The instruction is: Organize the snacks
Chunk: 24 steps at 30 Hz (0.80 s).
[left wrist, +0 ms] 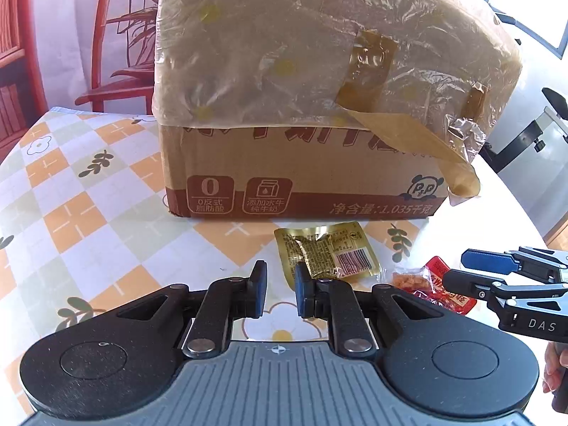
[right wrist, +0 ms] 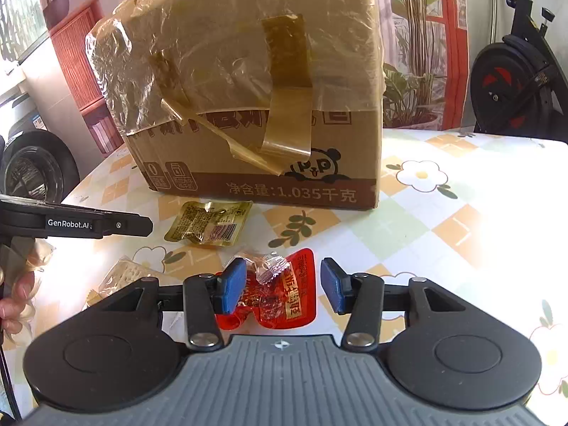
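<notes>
While both grippers hang low over the patterned tablecloth (left wrist: 88, 184), a large cardboard box (left wrist: 301, 177) stands just behind the snacks, its upper part wrapped in crinkled clear film with strips of brown tape (right wrist: 287, 81) peeling down its front.

The left gripper (left wrist: 280, 287) has its 2 blue-padded fingers set a small gap apart, with nothing between them; only the flowered cloth shows in the gap. Just ahead of its right finger lies a gold snack packet (left wrist: 326, 252), flat on the cloth, barcode facing up, close to the foot of the box. In the left wrist view that finger overlaps the packet's near corner, and I cannot tell whether they touch.

The right gripper (right wrist: 282, 285) is spread wide, and a red snack packet (right wrist: 280, 298) lies on the cloth between its fingers. The left pad sits against or over the packet's left edge; the right pad stands apart from it. A small clear-wrapped snack (right wrist: 269, 269) rests on the red packet's far end. From the left wrist view, the right gripper (left wrist: 458, 271) reaches in from the side above the red packet (left wrist: 443, 287).

A pale wrapped cracker packet (right wrist: 124, 277) lies on the cloth to the left of the red one, partly hidden by the gripper body.
</notes>
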{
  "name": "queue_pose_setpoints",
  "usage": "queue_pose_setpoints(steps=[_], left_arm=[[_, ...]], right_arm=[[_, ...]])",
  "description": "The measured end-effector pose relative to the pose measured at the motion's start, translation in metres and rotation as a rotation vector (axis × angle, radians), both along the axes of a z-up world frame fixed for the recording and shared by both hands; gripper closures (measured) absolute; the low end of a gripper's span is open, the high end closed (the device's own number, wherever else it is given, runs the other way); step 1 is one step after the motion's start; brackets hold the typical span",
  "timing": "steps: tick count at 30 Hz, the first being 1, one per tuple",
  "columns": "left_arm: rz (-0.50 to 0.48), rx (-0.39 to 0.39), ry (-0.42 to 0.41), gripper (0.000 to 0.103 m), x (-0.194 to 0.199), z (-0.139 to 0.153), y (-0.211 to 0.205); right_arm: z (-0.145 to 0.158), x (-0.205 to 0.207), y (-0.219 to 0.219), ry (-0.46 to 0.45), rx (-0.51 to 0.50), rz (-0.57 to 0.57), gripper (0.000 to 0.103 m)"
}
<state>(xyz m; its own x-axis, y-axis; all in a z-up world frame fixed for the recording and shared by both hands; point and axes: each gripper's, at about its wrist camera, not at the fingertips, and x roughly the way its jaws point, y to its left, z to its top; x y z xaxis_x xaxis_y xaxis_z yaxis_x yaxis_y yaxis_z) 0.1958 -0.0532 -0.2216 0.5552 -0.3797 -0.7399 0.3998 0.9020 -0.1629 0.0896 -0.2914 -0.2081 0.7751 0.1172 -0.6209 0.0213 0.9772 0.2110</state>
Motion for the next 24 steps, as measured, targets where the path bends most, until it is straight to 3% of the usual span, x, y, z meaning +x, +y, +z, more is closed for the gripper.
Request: queue_pose_setpoints(steps=[5,9,11,14,18,24], left_arm=[[-0.014,-0.002,-0.019,0.085,0.009,0.000,-0.010],[-0.013,-0.002,-0.024,0.085,0.017,-0.002,-0.018],[-0.017,-0.002,-0.023,0.085,0.018,-0.003,-0.021],[-0.034,0.008,-0.027,0.085,0.019,-0.005,-0.024],[-0.050,0.009,-0.036,0.081,0.023,-0.008,-0.028],[-0.104,0.016,-0.060,0.080,0.032,-0.009,-0.046]], right_arm=[[0.003,0.015,0.012,-0.042,-0.080,0.094,0.054],[-0.011,0.033,0.022,-0.001,-0.086,0.198,0.058],[-0.020,0.040,0.022,0.030,-0.075,0.189,0.060],[-0.028,0.037,0.016,0.020,-0.012,0.151,0.075],[-0.029,0.024,0.012,-0.015,0.038,0.131,0.075],[-0.037,0.000,-0.002,-0.083,0.092,-0.016,0.075]])
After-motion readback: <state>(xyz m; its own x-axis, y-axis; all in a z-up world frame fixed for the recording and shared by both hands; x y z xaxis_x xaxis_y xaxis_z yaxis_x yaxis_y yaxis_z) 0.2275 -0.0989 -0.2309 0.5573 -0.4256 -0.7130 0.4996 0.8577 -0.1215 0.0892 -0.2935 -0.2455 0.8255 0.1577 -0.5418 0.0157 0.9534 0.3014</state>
